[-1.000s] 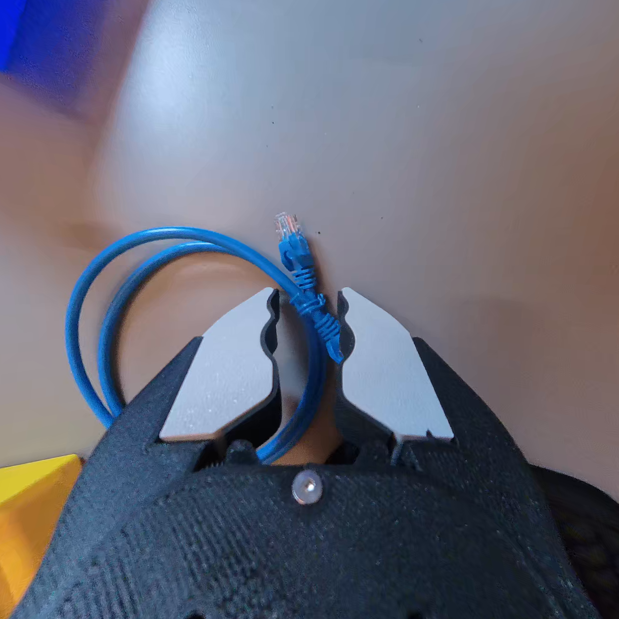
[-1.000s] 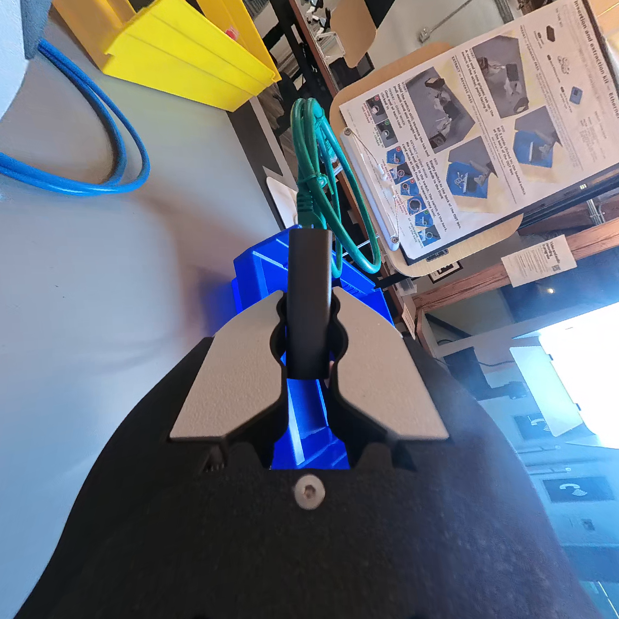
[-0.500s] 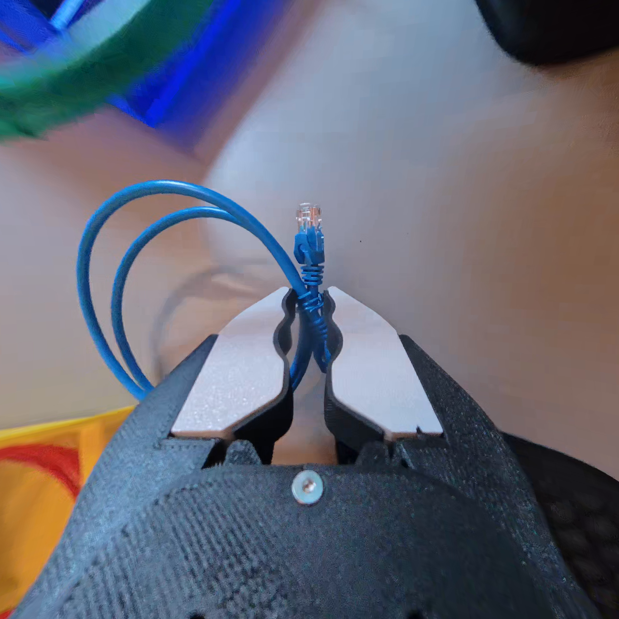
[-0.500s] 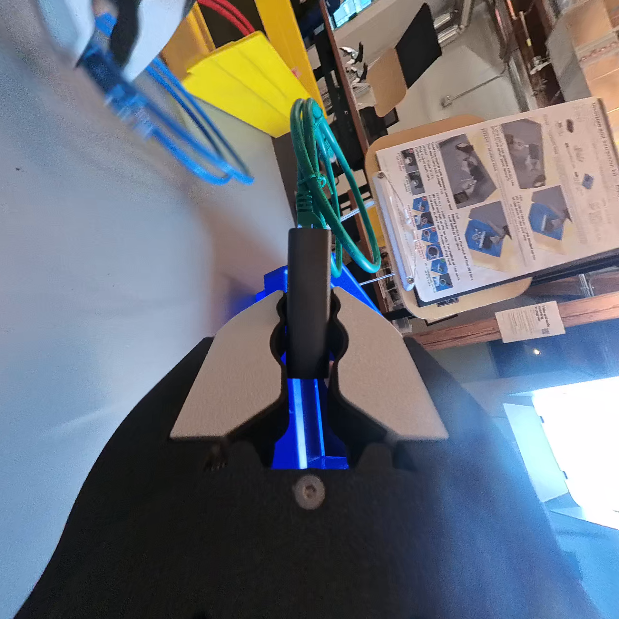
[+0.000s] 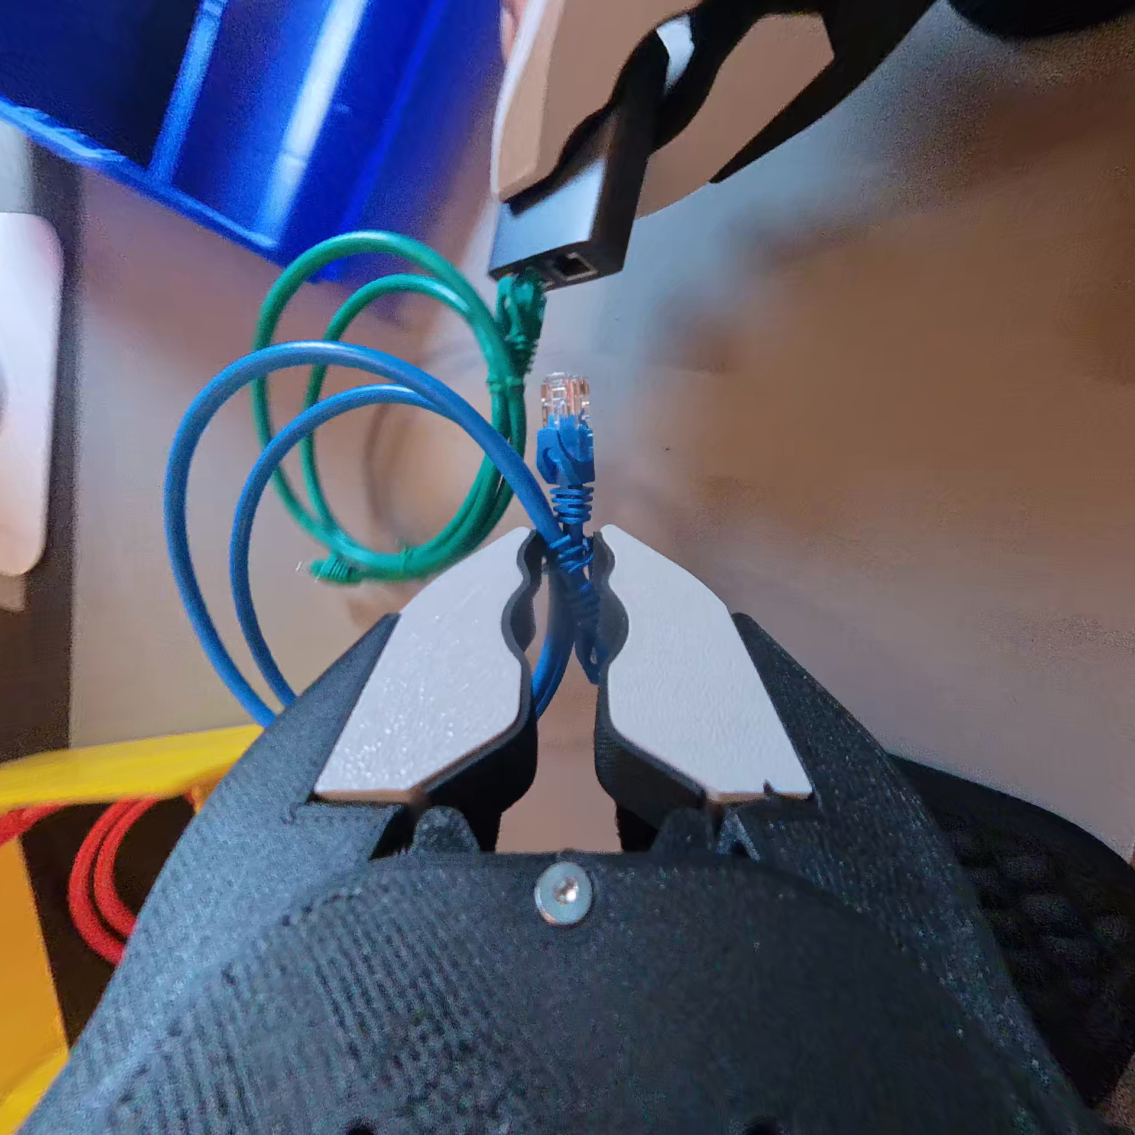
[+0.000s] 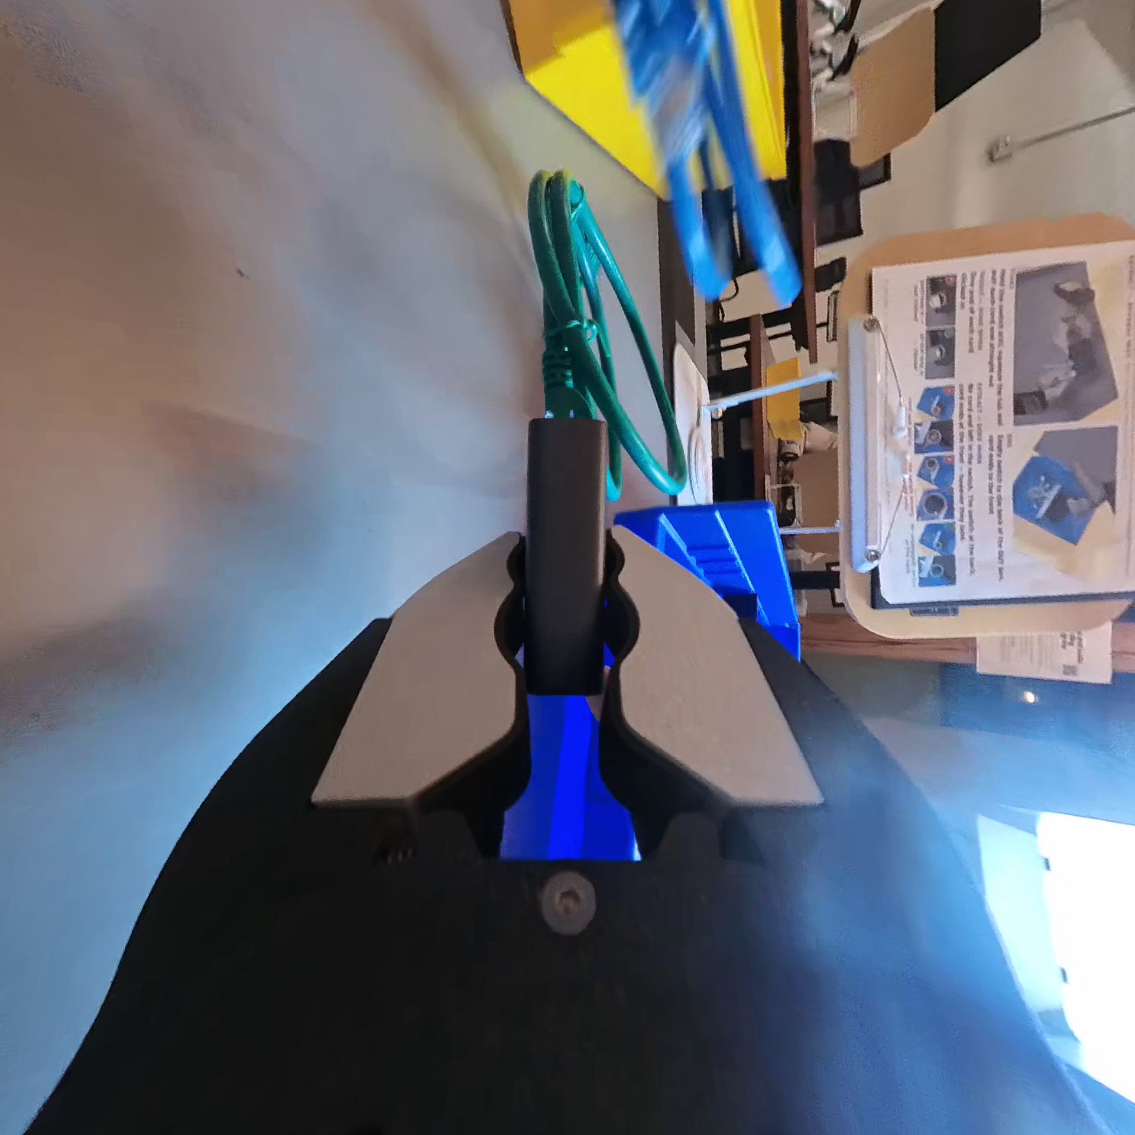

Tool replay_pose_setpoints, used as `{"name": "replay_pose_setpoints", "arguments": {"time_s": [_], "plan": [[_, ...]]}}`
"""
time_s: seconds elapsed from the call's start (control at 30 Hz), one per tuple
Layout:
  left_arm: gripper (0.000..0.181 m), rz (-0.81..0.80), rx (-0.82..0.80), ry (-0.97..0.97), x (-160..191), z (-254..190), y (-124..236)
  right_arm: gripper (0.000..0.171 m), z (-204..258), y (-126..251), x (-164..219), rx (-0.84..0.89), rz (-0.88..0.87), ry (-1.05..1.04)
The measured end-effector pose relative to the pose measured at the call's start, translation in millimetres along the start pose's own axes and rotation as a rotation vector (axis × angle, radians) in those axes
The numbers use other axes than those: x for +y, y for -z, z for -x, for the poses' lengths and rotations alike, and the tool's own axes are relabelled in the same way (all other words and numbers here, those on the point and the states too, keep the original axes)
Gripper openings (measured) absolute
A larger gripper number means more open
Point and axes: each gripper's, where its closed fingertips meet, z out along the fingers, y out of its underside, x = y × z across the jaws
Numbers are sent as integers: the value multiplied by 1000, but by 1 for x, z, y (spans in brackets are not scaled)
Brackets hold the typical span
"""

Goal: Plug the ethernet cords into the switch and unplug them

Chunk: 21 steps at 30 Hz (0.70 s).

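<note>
My left gripper (image 5: 568,540) is shut on a coiled blue ethernet cord (image 5: 245,467). Its clear plug (image 5: 564,399) points up toward the black switch (image 5: 571,209), a short way below it. The switch is held in the air by my right gripper (image 6: 565,540), which is shut on it (image 6: 565,553). A coiled green cord (image 5: 381,430) is plugged into one port and hangs from the switch; it also shows in the right wrist view (image 6: 583,344). An open port (image 5: 574,265) sits beside the green plug. The blue cord appears blurred at the top of the right wrist view (image 6: 712,153).
A blue bin (image 5: 233,110) stands on the grey table (image 5: 860,430); it also shows behind the switch in the right wrist view (image 6: 725,559). A yellow bin (image 5: 74,774) holds red cords (image 5: 98,878). A clipboard with an instruction sheet (image 6: 1007,430) stands beyond the table edge. The grippers' ends are close to 12 centimeters from one another.
My left gripper closed on the blue cord, lifted it and swung it toward the switch. My right gripper turned with the switch, and the two now face each other closely.
</note>
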Motion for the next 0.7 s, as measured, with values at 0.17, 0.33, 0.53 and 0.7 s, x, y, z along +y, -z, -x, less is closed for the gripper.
{"name": "replay_pose_setpoints", "arguments": {"time_s": [0.17, 0.33, 0.53, 0.7], "plan": [[16, 127, 17, -84, -5, -5, -34, 21, 12, 5, -14, -48, -94, 10], [16, 235, 22, -149, -6, -9, -40, 21, 20, 4, -13, -97, -114, -16], [16, 292, 91, -187, -3, -17, -46, 22, 31, 2, -11, -160, -93, -44], [18, 264, 144, -202, -1, -17, -50, 22, 35, 0, -10, -184, -74, -42]]}}
